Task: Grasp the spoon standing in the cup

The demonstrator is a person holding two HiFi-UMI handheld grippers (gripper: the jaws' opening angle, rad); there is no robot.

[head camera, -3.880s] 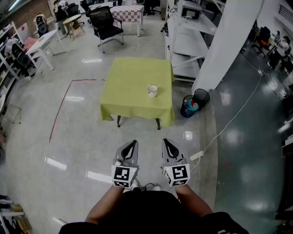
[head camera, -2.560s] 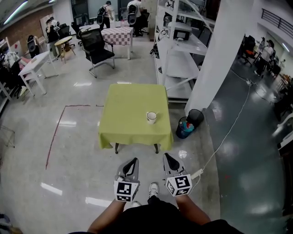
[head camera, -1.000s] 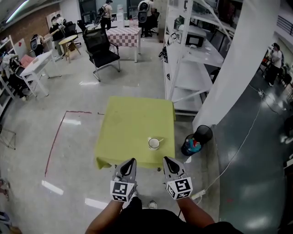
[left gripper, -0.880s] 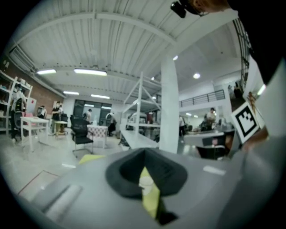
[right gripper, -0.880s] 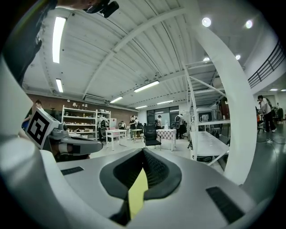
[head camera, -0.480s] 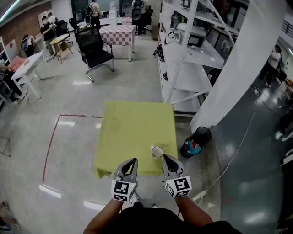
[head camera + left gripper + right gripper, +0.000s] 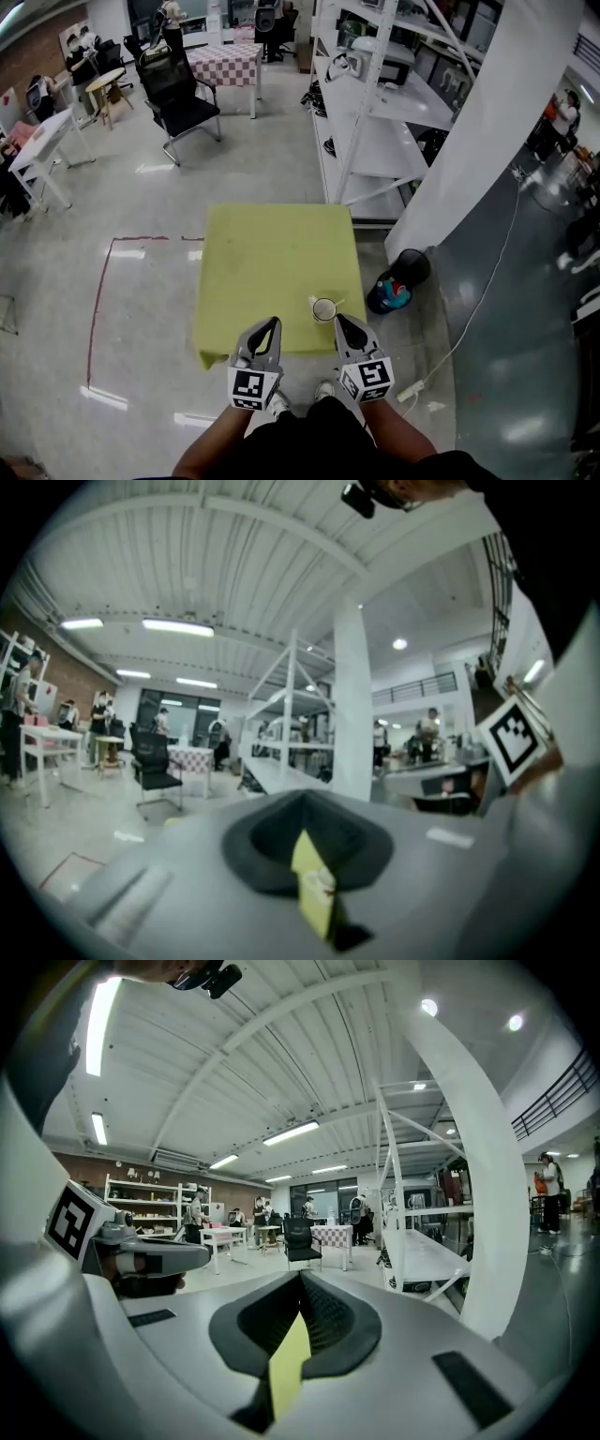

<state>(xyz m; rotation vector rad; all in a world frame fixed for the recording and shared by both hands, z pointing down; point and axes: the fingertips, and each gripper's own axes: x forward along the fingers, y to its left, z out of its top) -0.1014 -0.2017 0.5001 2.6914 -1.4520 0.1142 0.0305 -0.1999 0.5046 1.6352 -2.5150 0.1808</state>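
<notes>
Low in the head view, the left gripper (image 7: 271, 324) and right gripper (image 7: 343, 322) are pale grey tapering shells with black inner faces. Behind them sit the left cube (image 7: 249, 388) and right cube (image 7: 370, 379), white with black square markers. The right gripper view shows ribbed black pads (image 7: 325, 1313) set in smooth grey plastic. Black clothing (image 7: 319, 450) fills the bottom edge, above light shoes (image 7: 324, 388).

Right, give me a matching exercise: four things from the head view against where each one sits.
Things: 1 cup; 2 black bin; 3 office chair; 4 checkered table.
Places: A on the floor by the white pillar; B just beyond the office chair; C on the yellow-green tablecloth; D on the floor left of the shelving.
Pairs: 1-C, 2-A, 3-D, 4-B.
</notes>
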